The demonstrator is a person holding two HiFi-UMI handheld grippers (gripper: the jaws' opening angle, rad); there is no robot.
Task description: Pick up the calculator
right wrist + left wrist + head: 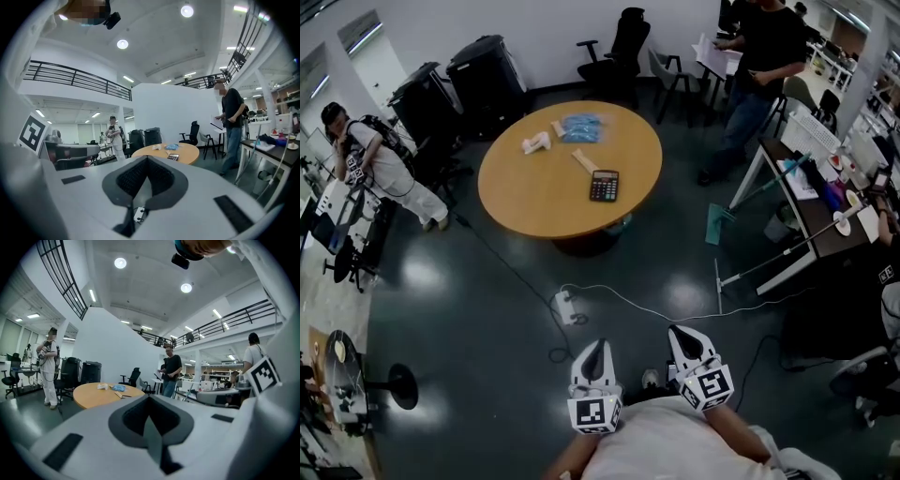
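A black calculator (604, 185) lies flat on the round wooden table (534, 192), toward its right near side; the right gripper view shows it small and far off (173, 157). Both grippers hang low in front of the person's body, well short of the table and over the dark floor. My left gripper (597, 346) is shut, its jaws meeting in a line (149, 397), with nothing between them. My right gripper (681, 332) is also shut and empty (147, 157). Both point toward the table.
On the table lie a blue packet (579, 127), a white item (536, 142) and a wooden stick (583, 160). A power strip (565, 307) with cables lies on the floor between me and the table. A desk (811, 202) stands right; a person in black (764, 56) and a person in white (380, 159) stand nearby.
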